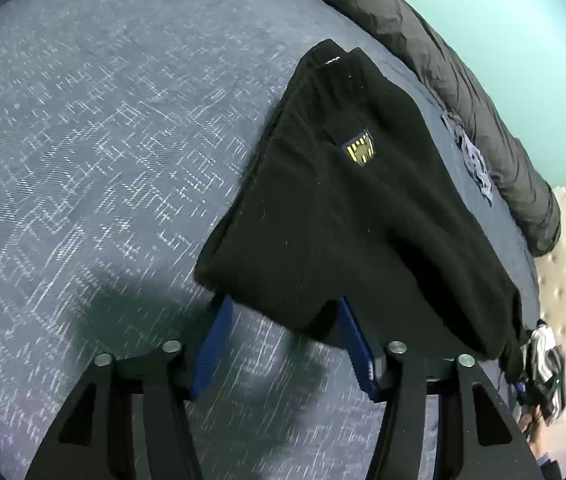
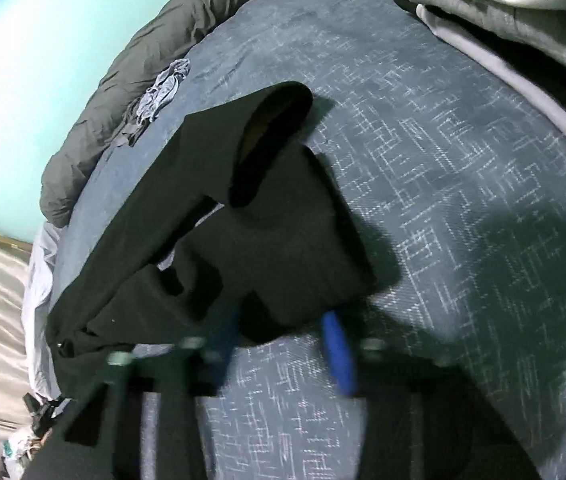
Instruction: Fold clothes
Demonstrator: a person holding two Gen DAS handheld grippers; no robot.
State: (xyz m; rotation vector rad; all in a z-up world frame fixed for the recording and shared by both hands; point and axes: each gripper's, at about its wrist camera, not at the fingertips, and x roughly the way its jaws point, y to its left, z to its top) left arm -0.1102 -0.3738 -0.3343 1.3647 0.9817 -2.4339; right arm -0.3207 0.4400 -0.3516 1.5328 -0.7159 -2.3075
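Observation:
A black garment (image 1: 347,216) with a small yellow patch (image 1: 359,148) lies partly folded on the blue patterned bedspread (image 1: 83,140). My left gripper (image 1: 283,308) is open, its blue pads (image 1: 211,356) wide apart at the garment's near edge, which drapes over their tips. In the right wrist view the same black garment (image 2: 243,240) lies with a sleeve opening (image 2: 267,132) turned up. My right gripper (image 2: 283,320) is open and blurred by motion, its blue pads (image 2: 339,356) at the garment's near edge.
A dark grey rolled duvet (image 1: 443,64) runs along the teal wall at the bed's far side, with a crumpled grey-blue cloth (image 1: 471,156) beside it. A pile of folded grey and white clothes (image 2: 503,8) sits at the top right of the right wrist view.

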